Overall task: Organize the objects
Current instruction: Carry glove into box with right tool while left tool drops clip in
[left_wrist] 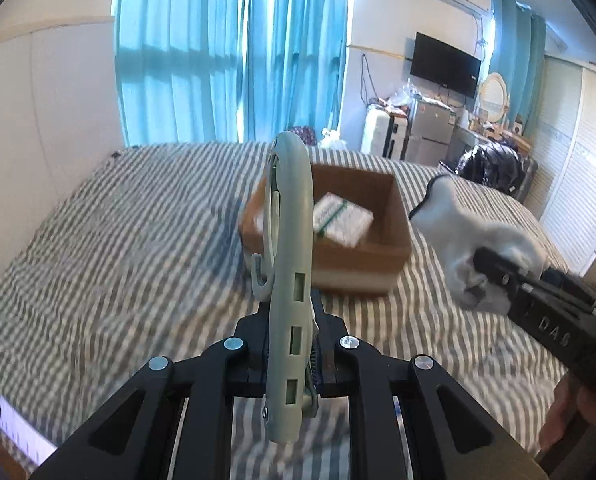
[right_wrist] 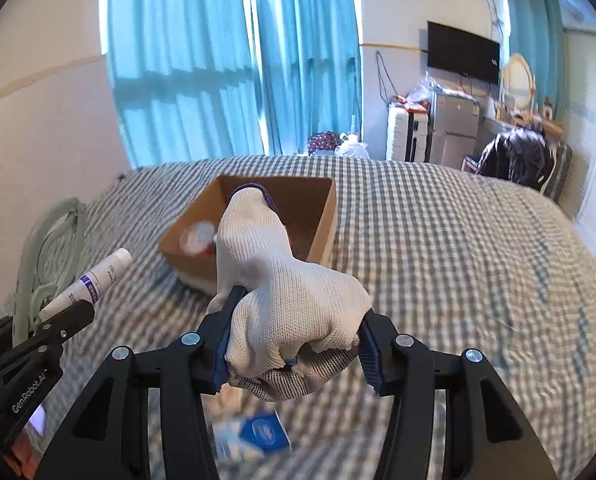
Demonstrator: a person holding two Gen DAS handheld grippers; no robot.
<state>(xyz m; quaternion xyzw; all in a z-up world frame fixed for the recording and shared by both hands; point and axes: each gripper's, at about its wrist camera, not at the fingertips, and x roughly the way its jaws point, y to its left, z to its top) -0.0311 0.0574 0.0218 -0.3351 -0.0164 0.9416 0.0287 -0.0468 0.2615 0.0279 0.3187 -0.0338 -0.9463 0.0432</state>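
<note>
In the left wrist view, our left gripper [left_wrist: 298,354] sits low in the centre of the frame, its jaws pressed together on a pale grey-green carabiner-style hook [left_wrist: 288,280] that stands up between them. Behind the hook, mid-frame, an open cardboard box [left_wrist: 361,268] rests on the striped bed sheet [left_wrist: 118,240], with a white packet banded in green [left_wrist: 341,218] inside it.

In the right wrist view, our right gripper [right_wrist: 292,354] is pinching a bundle of white knitted work gloves [right_wrist: 282,280] at lower centre, the jaws held partly apart by the fabric. The gloves rise in front of the box [right_wrist: 321,224], where a blurred round thing lies inside. At the left edge, a white tube with a purple band [right_wrist: 94,280] shows beside the left gripper. A blue-and-white packet [right_wrist: 258,432] lies on the sheet at the bottom.
</note>
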